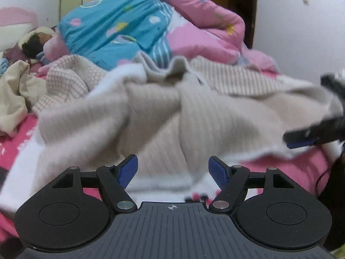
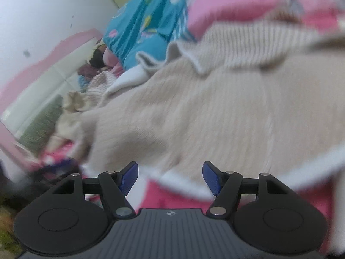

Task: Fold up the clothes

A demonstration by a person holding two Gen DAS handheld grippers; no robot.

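Note:
A beige ribbed knit sweater (image 1: pixel 163 116) with a white lining lies crumpled across the pink bed sheet (image 1: pixel 301 168). My left gripper (image 1: pixel 173 168) is open and empty, just short of the sweater's near hem. My right gripper (image 2: pixel 170 177) is open and empty over the sweater (image 2: pixel 215 112), near its white-edged hem; this view is blurred. The right gripper also shows at the right edge of the left wrist view (image 1: pixel 306 138), beside the sweater's right edge.
A blue and pink quilt (image 1: pixel 133 28) is heaped behind the sweater. A pink waffle-knit garment (image 1: pixel 69 75) and a cream cloth (image 1: pixel 15 99) lie at the left. A striped beige garment (image 1: pixel 237 75) lies behind. A white wall (image 1: pixel 301 32) stands at the right.

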